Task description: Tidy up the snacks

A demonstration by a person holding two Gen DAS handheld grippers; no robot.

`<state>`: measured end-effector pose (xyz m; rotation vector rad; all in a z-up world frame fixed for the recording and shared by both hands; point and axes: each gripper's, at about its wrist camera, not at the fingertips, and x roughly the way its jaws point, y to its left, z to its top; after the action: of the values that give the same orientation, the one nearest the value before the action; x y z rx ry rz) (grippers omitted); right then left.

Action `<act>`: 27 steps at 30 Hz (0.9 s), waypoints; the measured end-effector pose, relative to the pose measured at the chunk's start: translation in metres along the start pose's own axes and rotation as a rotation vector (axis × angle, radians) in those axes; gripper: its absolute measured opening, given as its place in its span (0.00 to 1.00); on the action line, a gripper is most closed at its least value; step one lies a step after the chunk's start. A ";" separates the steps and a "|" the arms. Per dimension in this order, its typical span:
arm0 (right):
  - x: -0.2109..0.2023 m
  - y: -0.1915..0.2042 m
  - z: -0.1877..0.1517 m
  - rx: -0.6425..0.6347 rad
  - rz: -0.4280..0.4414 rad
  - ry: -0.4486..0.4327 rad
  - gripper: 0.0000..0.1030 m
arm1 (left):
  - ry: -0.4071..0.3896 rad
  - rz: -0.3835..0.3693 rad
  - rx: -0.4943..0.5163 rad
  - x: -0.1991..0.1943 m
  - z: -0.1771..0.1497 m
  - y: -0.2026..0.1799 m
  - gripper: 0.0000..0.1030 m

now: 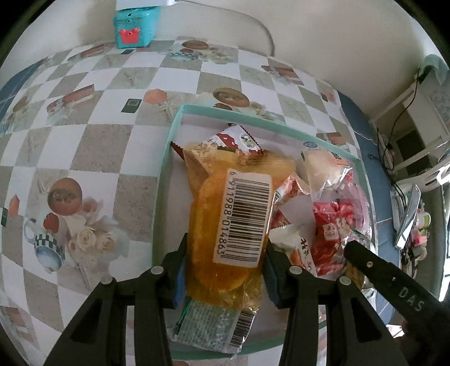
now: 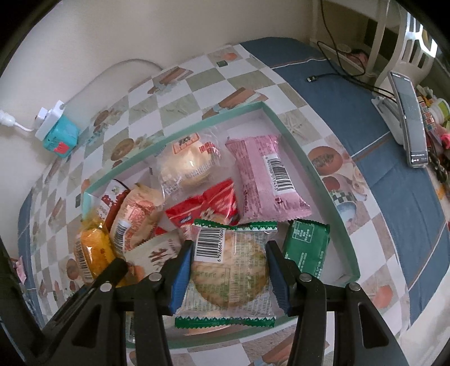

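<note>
I hold the left gripper (image 1: 225,267) over the tray (image 1: 166,157); its jaws pinch the orange cake packet (image 1: 230,197) at both sides. The right gripper (image 2: 229,270) pinches the round cracker packet (image 2: 230,267), also above the tray. Both packets hang over the other snacks: a pink packet (image 2: 267,180), a bun packet (image 2: 188,160), red packets (image 2: 208,205) and a green packet (image 2: 306,247) lie loose in the tray.

Step in hand, as I judge it: placing two snacks into the tray. The next move calls for lowering each packet onto a free patch of tray floor, then spreading the jaws without dragging neighbours.

The tray rests on a checked tablecloth (image 1: 92,132) with printed cups and flowers. A teal box (image 1: 135,25) stands at the wall. A blue cloth (image 2: 351,98), a cable (image 2: 332,73) and a white chair (image 2: 405,48) lie beyond
</note>
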<state>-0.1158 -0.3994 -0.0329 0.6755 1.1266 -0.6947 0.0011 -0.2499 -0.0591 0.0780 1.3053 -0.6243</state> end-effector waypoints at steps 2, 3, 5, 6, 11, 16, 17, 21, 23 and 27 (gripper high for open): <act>0.001 0.002 -0.001 -0.005 -0.007 0.003 0.54 | 0.005 -0.002 0.006 -0.002 0.000 -0.002 0.46; 0.000 0.002 -0.001 -0.007 -0.012 0.002 0.56 | 0.002 -0.001 0.009 -0.004 0.000 -0.003 0.47; -0.001 0.004 -0.001 -0.018 -0.022 -0.002 0.63 | -0.015 -0.001 0.016 -0.009 0.001 -0.005 0.61; -0.001 0.005 -0.001 -0.021 -0.026 -0.003 0.66 | -0.027 -0.001 0.023 -0.013 0.002 -0.006 0.65; -0.003 0.009 -0.001 -0.037 -0.042 -0.008 0.68 | -0.064 0.004 0.053 -0.030 0.006 -0.008 0.74; -0.008 0.014 -0.001 -0.054 -0.051 -0.025 0.77 | -0.095 0.023 0.039 -0.043 0.010 -0.002 0.83; -0.008 0.016 -0.001 -0.059 -0.052 -0.028 0.81 | -0.101 0.028 0.030 -0.045 0.010 0.001 0.84; -0.011 0.024 -0.003 -0.085 -0.059 -0.040 0.94 | -0.139 0.079 0.001 -0.055 0.012 0.013 0.92; -0.013 0.029 -0.005 -0.101 -0.060 -0.047 1.00 | -0.153 0.105 -0.017 -0.058 0.013 0.020 0.92; -0.018 0.037 -0.009 -0.125 -0.070 -0.070 1.00 | -0.182 0.189 -0.041 -0.064 0.011 0.035 0.92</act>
<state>-0.0969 -0.3675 -0.0139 0.5042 1.1231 -0.6962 0.0191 -0.2002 -0.0080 0.1071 1.1194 -0.4324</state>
